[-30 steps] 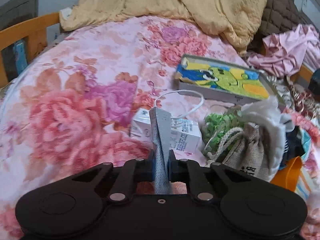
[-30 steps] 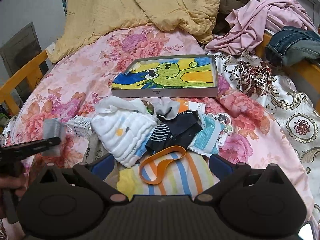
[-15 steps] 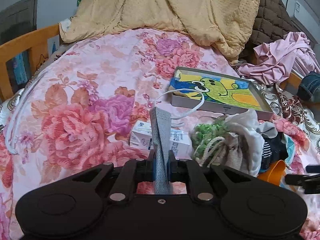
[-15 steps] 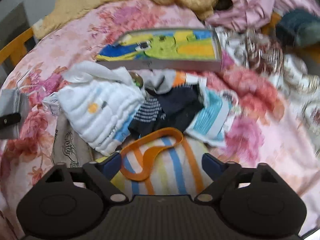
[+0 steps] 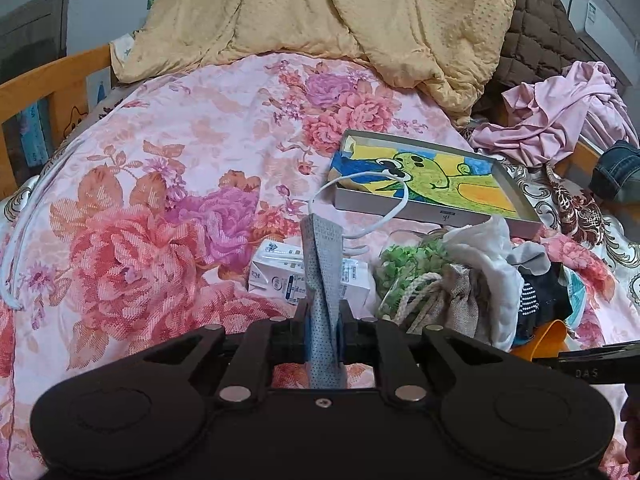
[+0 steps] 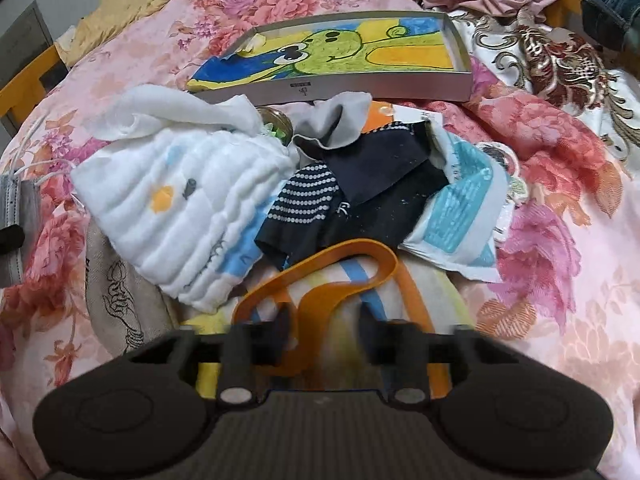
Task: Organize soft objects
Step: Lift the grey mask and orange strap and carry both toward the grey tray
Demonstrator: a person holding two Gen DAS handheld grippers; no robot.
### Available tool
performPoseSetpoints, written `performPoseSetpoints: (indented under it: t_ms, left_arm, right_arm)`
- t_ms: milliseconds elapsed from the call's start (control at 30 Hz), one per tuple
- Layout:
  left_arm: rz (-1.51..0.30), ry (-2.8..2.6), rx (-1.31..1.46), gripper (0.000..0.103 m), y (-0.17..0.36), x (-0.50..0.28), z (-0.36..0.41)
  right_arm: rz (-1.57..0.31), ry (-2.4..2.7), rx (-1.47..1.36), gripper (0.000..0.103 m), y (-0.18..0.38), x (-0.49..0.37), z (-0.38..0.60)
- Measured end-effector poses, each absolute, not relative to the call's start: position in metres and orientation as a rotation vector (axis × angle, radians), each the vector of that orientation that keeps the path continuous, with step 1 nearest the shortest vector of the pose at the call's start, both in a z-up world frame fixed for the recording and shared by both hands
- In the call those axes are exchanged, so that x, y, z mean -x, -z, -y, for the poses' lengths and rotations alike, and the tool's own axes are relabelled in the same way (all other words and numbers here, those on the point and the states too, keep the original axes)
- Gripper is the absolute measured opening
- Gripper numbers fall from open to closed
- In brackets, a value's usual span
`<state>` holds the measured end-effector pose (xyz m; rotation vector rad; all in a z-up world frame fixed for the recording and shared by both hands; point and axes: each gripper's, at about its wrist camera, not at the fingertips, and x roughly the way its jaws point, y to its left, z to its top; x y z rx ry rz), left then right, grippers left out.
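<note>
Matte black hand-held gripper [image 5: 322,334]: two round lobes, silver rivets, one centre screw, blue finger pads [image 5: 308,336].

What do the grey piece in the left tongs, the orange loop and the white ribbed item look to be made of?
Grey piece: probably thin non-woven fabric, matte, with a fine dotted emboss and white elastic loop, like a face mask. Orange loop: likely rubber or silicone; smooth, flat, evenly coloured band. White ribbed item: soft quilted cotton or gauze, judging by its puffy ridges and printed marks.

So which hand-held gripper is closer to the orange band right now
Right. The right hand-held gripper sits directly at the orange band, jaws just closing around it. The left hand-held gripper is off beside the pile, clamping a grey mask.
</note>
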<state>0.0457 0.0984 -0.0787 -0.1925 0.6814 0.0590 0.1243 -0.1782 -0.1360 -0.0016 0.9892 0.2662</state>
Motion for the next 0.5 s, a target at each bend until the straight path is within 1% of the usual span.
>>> performPoseSetpoints:
  t_ms: [33, 67, 267, 500]
  left_arm:
    - [-0.684, -0.058, 0.193, 0.013, 0.079, -0.046, -0.099]
    - [-0.685, -0.057, 0.191, 0.013, 0.079, -0.046, -0.099]
    - [-0.674, -0.038, 0.184, 0.013, 0.077, -0.045, -0.092]
    - [-0.629, 0.001, 0.181, 0.013, 0.063, -0.041, -0.070]
  right_arm:
    - [-0.988, -0.283, -0.011, 0.009, 0.136, -0.124, 0.178]
    - [-0.975, -0.288, -0.017, 0.001, 0.134, -0.123, 0.179]
    - [-0.846, -0.287, -0.003, 0.000, 0.106, -0.096, 0.183]
    - [-0.693, -0.296, 0.003, 0.000, 0.057, -0.072, 0.193]
